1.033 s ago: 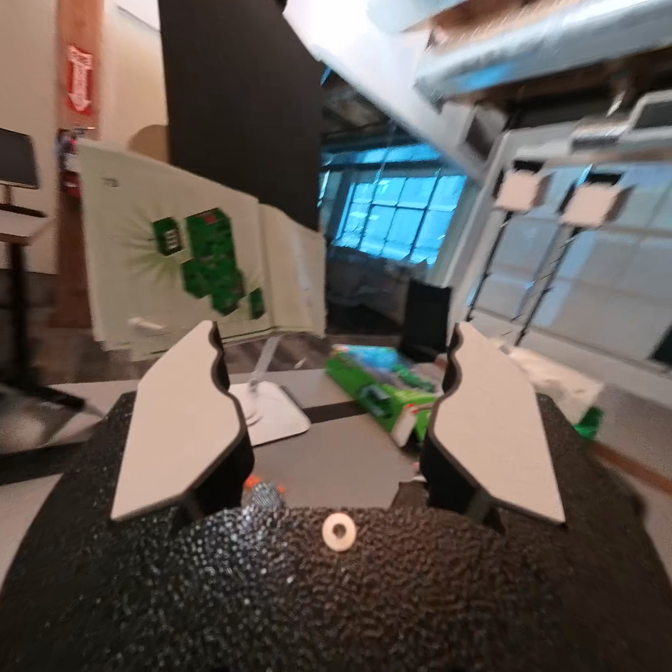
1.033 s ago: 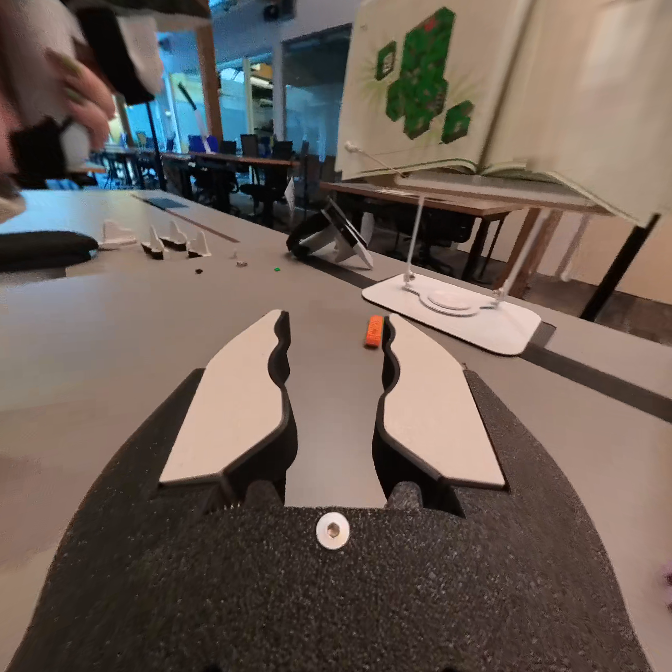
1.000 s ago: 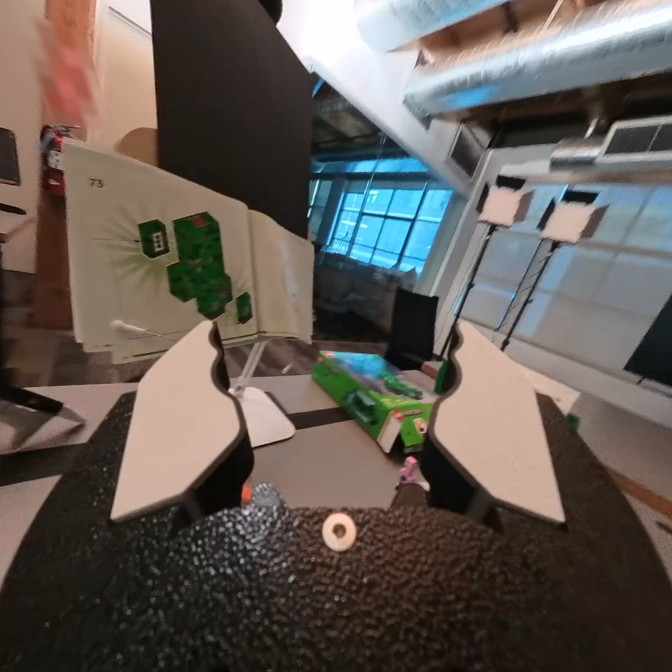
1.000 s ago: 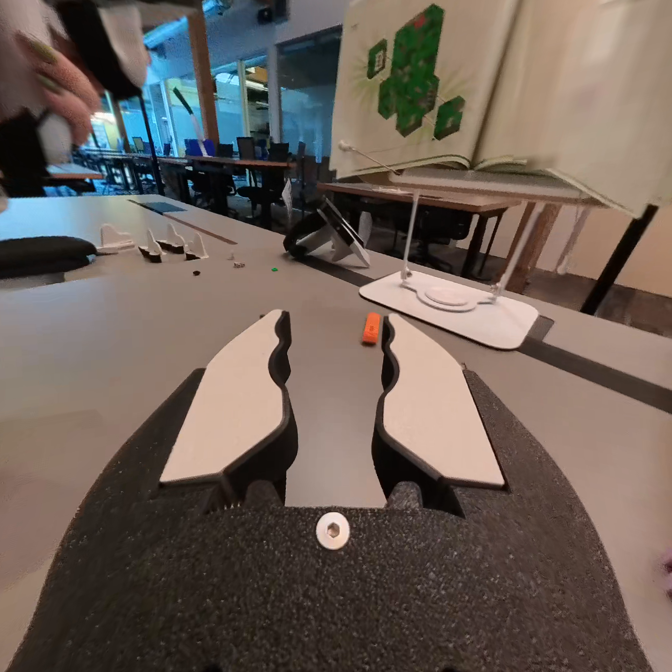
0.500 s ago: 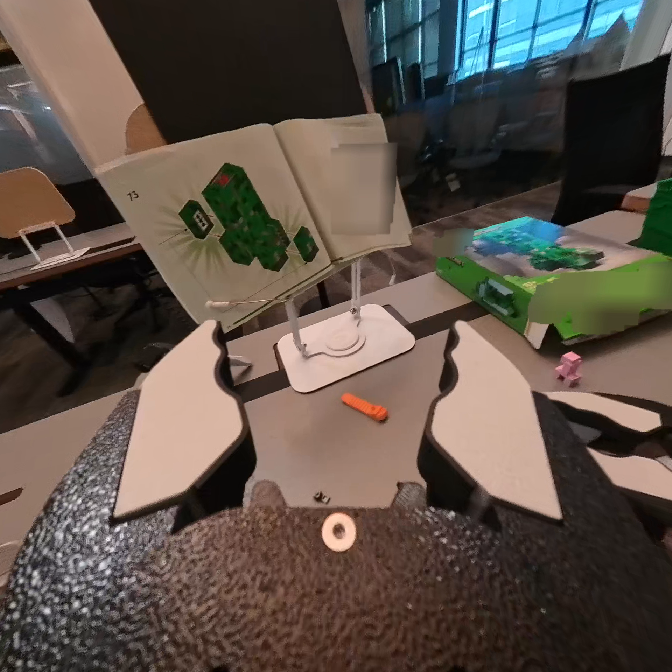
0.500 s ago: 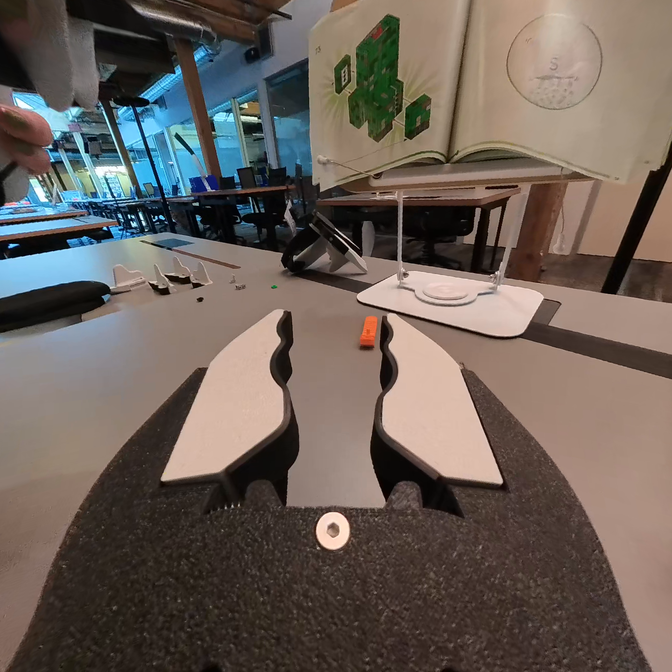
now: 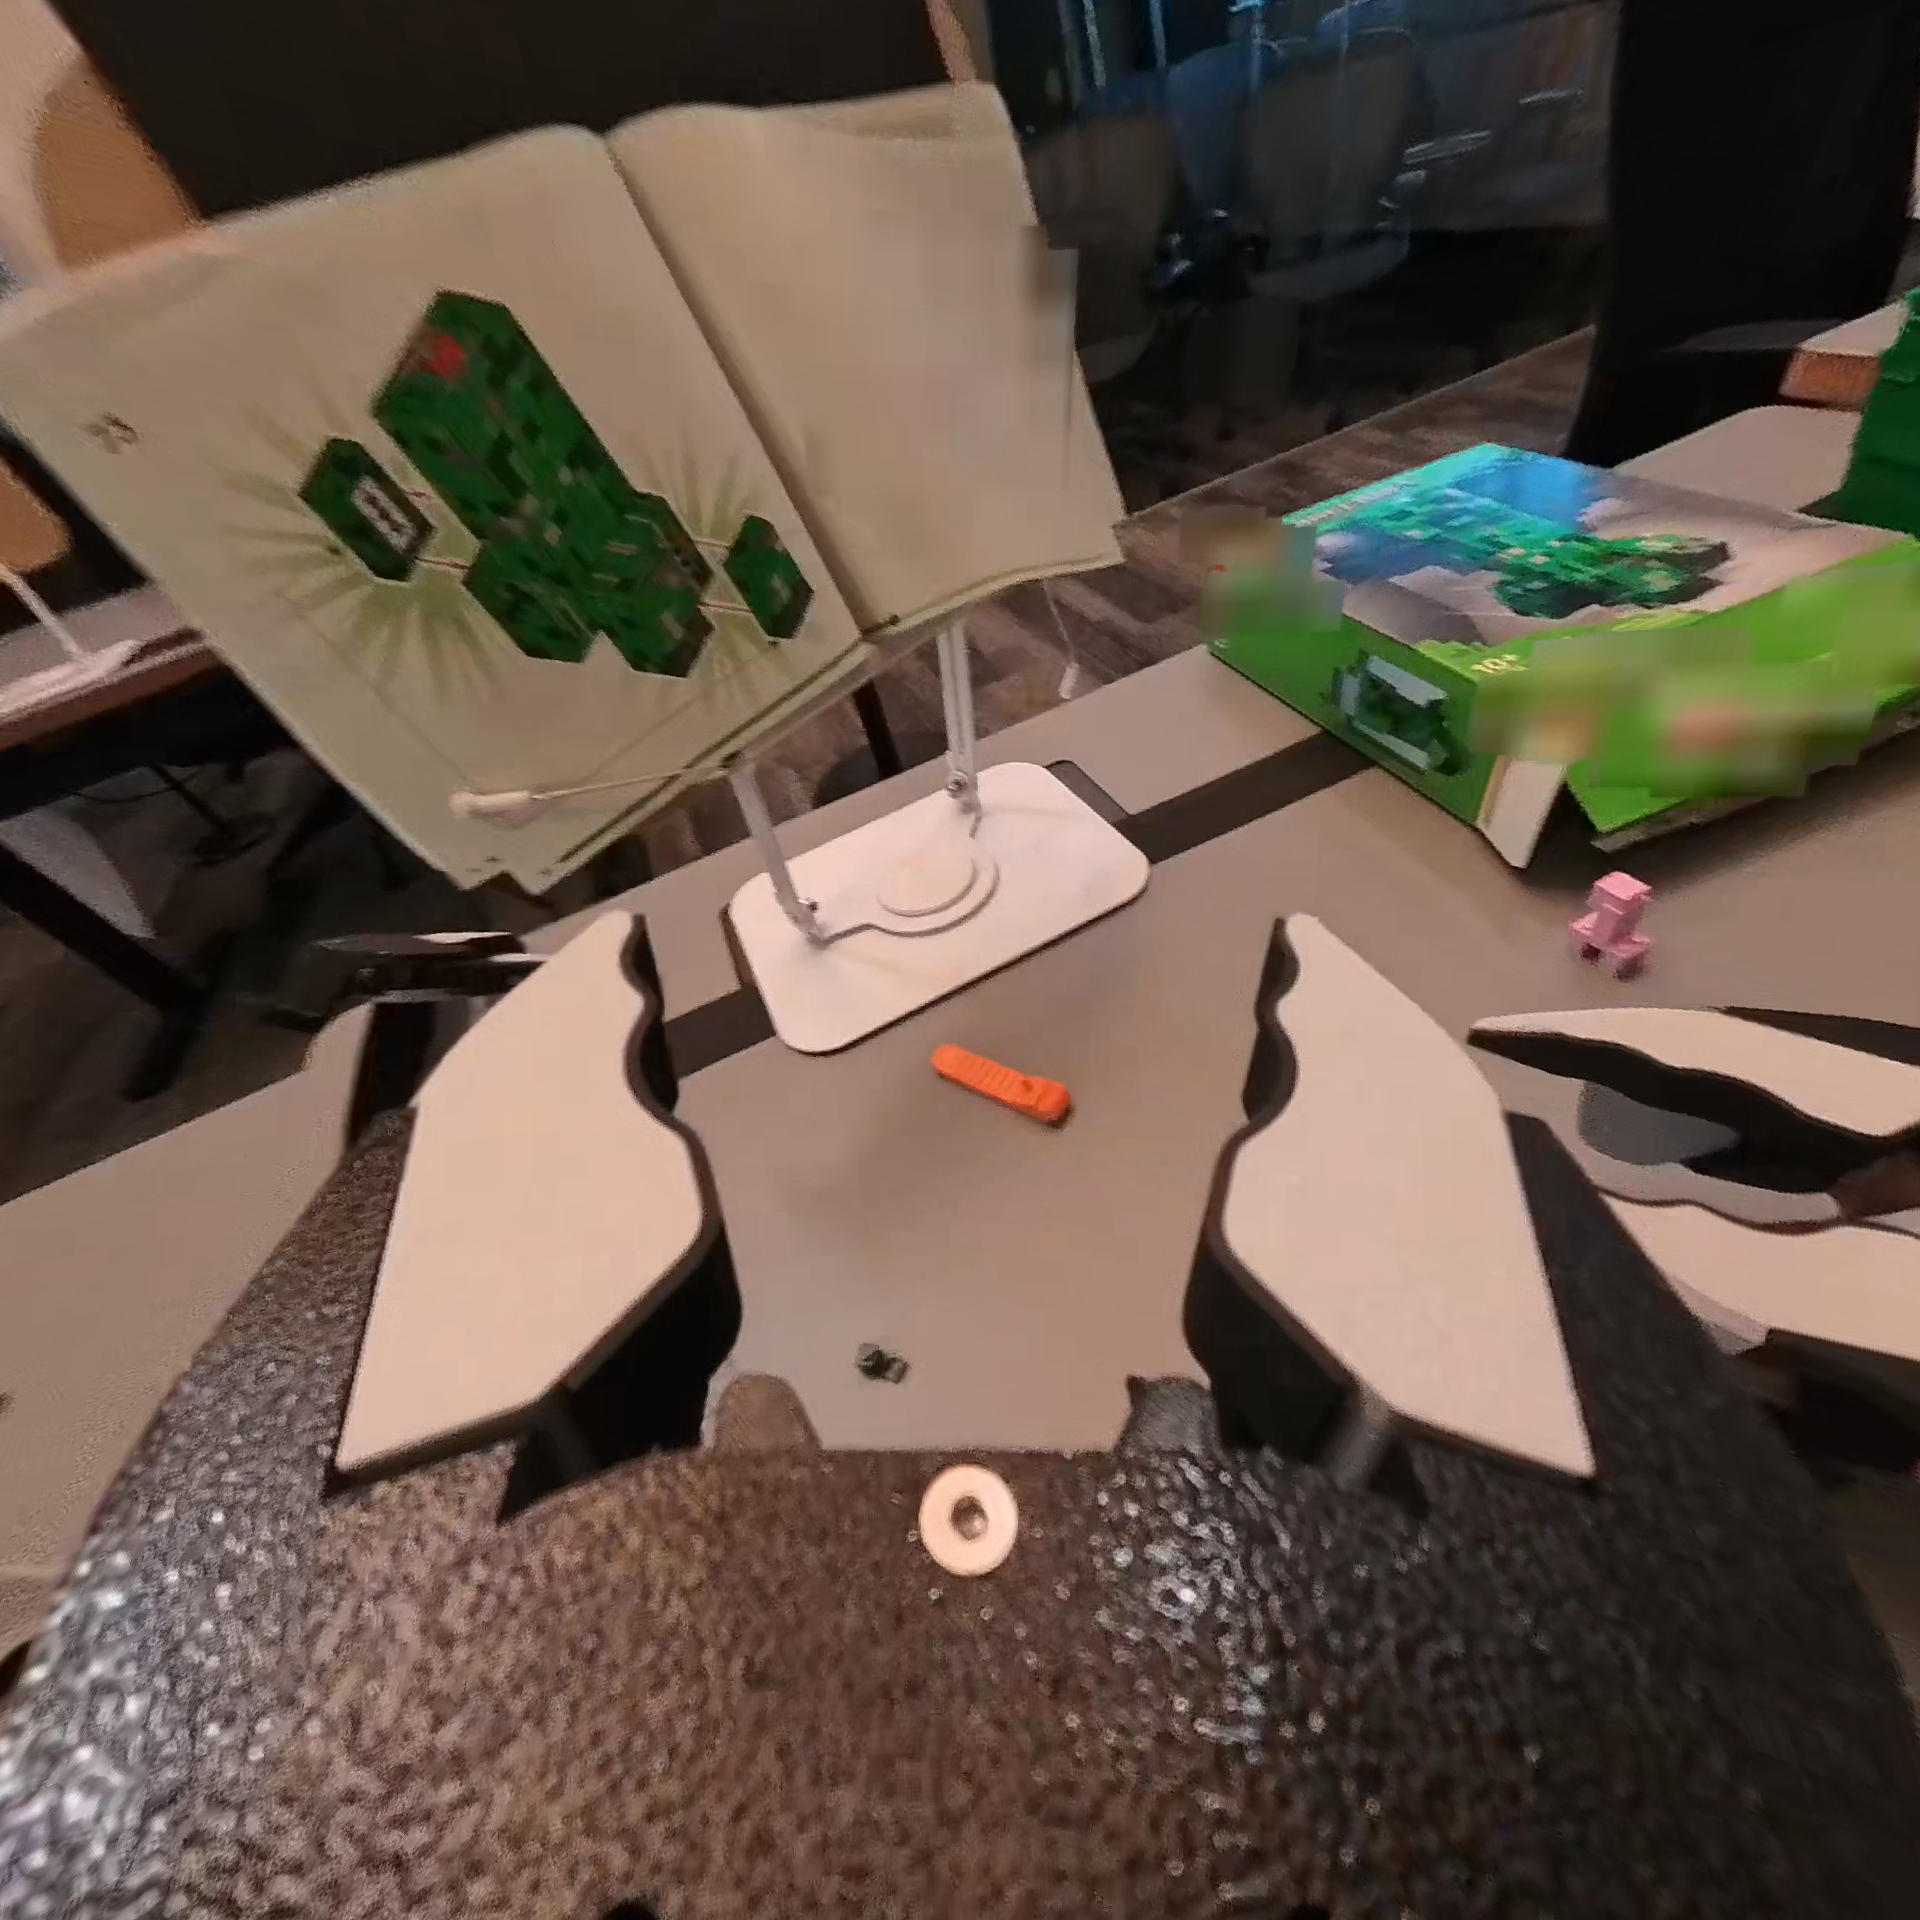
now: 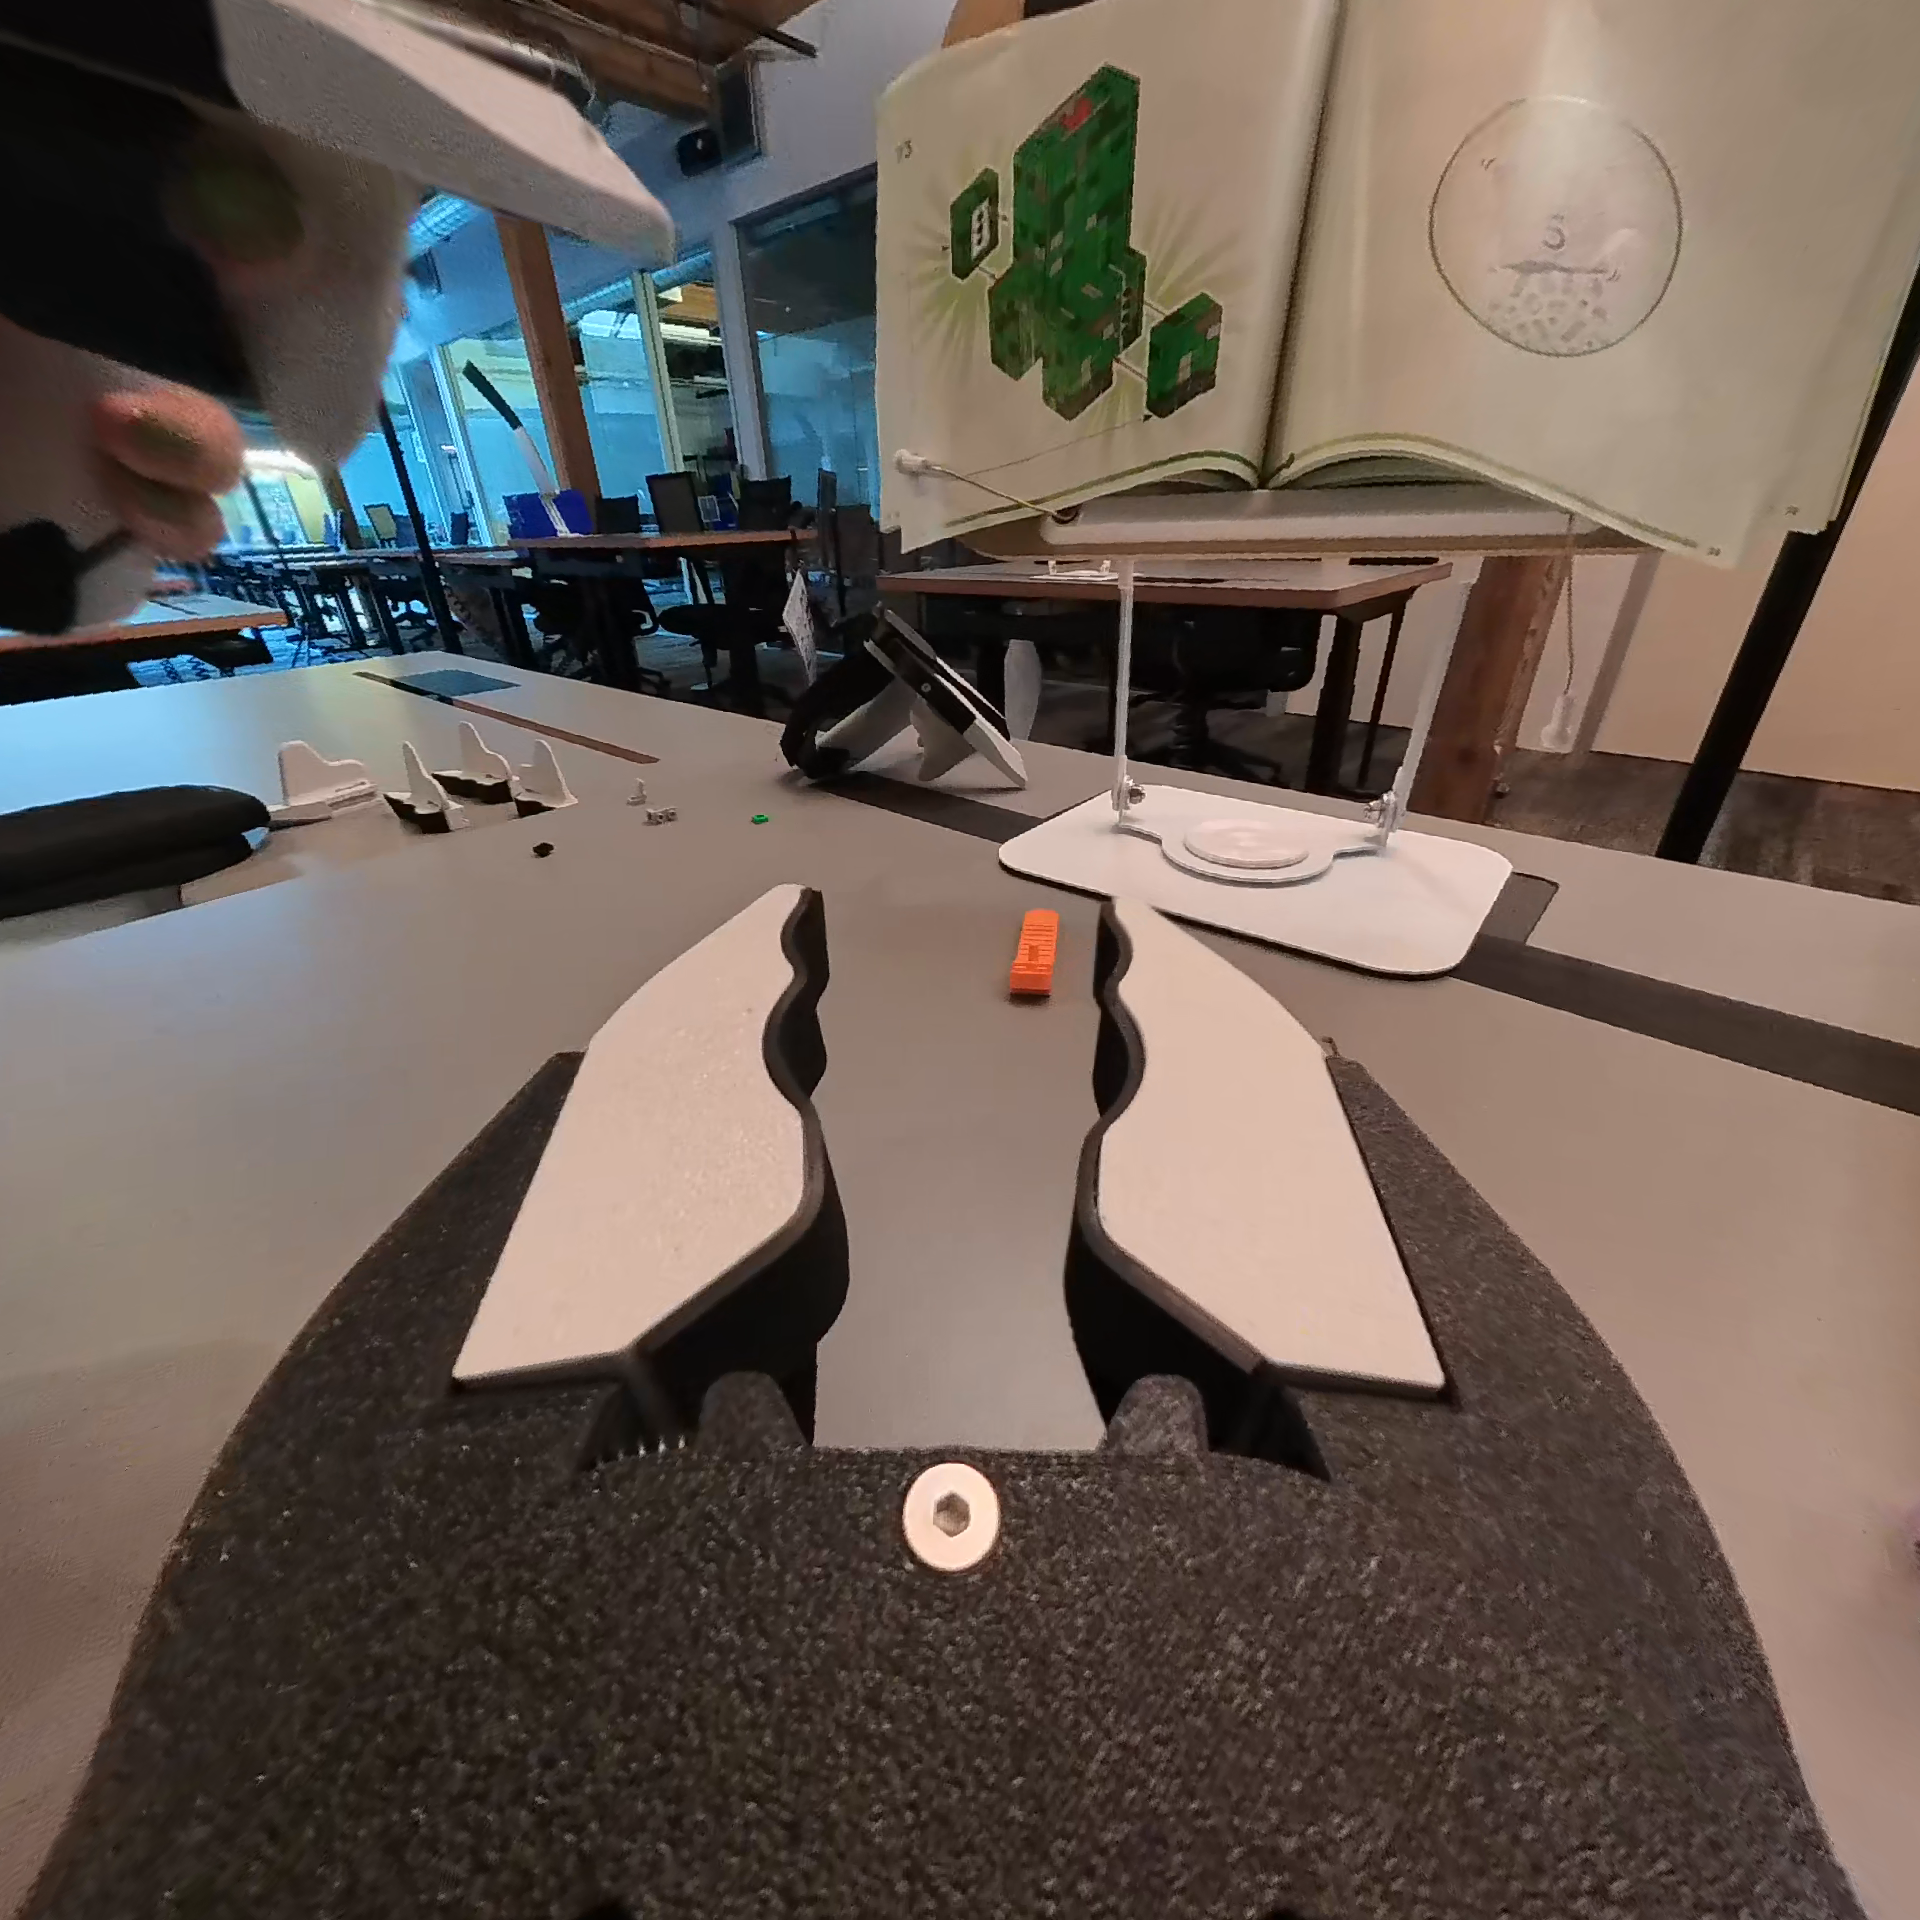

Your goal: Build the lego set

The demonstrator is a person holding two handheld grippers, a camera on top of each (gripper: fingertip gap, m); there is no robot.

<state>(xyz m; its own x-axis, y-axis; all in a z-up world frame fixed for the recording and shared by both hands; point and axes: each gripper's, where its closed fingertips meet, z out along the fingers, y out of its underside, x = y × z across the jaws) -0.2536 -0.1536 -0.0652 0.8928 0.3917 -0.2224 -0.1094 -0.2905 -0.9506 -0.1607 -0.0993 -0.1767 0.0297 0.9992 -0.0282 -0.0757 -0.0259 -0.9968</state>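
Lying on the grey worktop [image 8: 312,1039] just short of the book stand's white base [image 8: 1299,883], the orange brick separator [image 8: 1034,951] points lengthwise away from the right gripper [image 8: 956,966], jaws apart, empty, nearer; left gripper [image 7: 956,1029] hovers, jaws wide, empty.

Orange brick separator [image 7: 1000,1083], pink pig figure [image 7: 1612,925], green box [image 7: 1579,644], grey table [image 7: 1195,987].

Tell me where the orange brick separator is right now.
The orange brick separator lies flat on the grey table, just in front of the white book stand base; in the right wrist view it sits beyond the right gripper.
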